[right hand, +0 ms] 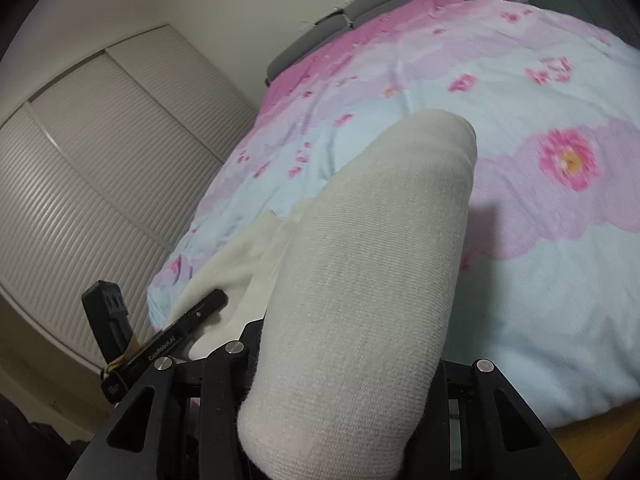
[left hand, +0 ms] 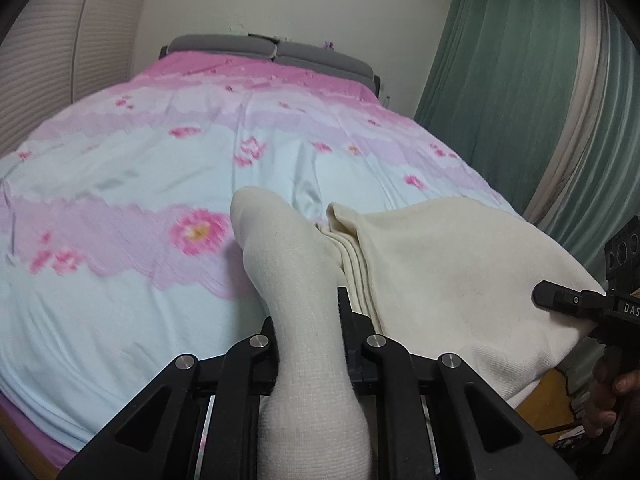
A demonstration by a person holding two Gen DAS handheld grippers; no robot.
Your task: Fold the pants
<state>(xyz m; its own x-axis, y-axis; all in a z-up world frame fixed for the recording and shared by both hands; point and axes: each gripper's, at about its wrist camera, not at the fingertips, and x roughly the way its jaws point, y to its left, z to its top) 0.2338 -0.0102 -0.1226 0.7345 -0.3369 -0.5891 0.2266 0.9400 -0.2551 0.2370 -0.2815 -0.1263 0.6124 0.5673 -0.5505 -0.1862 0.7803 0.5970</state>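
The cream knit pants [left hand: 452,268] lie at the near edge of the bed, partly doubled over. My left gripper [left hand: 308,320] is shut on a bunched fold of the pants that runs between its fingers. My right gripper [right hand: 352,344] is shut on another wide fold of the pants [right hand: 380,240], which covers its fingertips. In the left wrist view the right gripper's finger [left hand: 560,298] rests on the cloth at the right. In the right wrist view the left gripper's finger [right hand: 200,312] lies on the cloth at the lower left.
The bed [left hand: 160,184] has a pale blue and pink flowered cover and a grey headboard [left hand: 264,50]. Green curtains [left hand: 520,80] hang at the right. White louvred closet doors [right hand: 100,184] stand at the left. A wooden floor shows below the bed edge.
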